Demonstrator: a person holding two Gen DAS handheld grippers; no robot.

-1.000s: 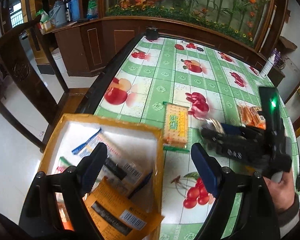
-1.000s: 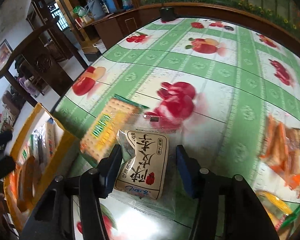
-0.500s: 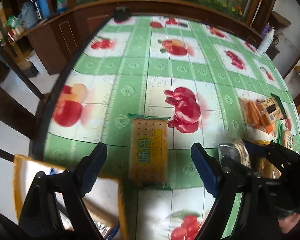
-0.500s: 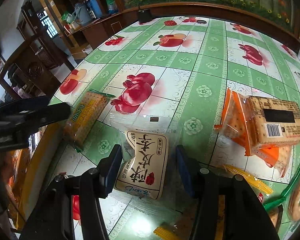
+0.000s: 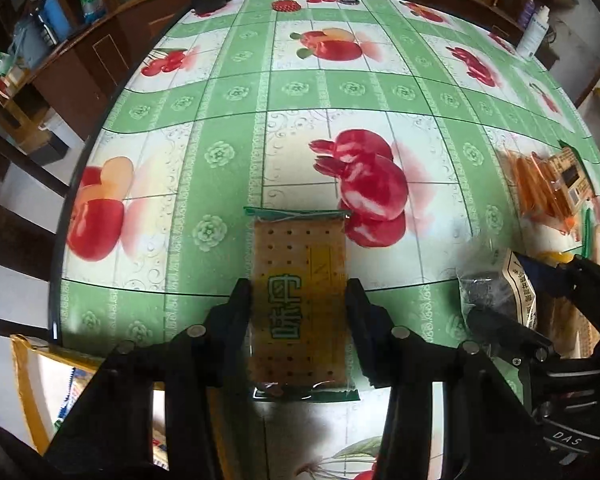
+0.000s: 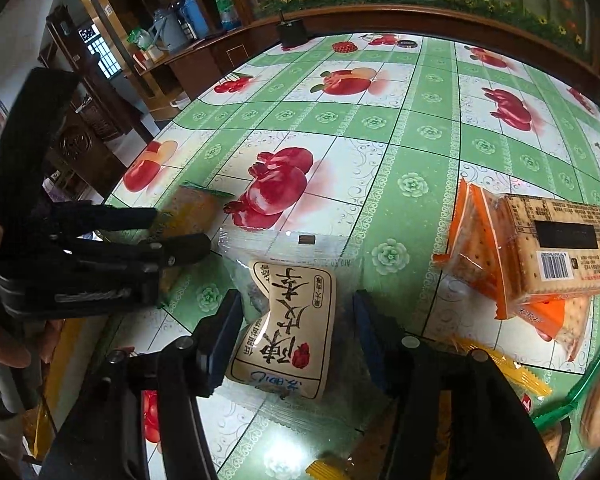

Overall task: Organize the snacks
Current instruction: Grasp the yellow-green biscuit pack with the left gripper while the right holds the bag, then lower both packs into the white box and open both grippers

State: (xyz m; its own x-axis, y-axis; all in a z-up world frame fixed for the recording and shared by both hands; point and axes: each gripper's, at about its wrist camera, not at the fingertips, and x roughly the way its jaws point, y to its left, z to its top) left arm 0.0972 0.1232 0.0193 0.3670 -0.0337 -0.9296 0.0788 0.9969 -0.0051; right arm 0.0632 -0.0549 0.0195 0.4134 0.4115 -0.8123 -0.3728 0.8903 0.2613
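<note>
While left tool (image 5: 299, 300) grips cracker pack (image 5: 299, 280), orange crackers (image 6: 540, 256) rightward

A flat cracker packet (image 5: 299, 304) with green lettering on a yellow band lies lengthwise on the green fruit-print tablecloth, its long sides pinched. A cream-labelled clear pouch (image 6: 288, 328) is gripped likewise. Orange-wrapped cracker packs (image 6: 540, 264) lie to the right
</note>
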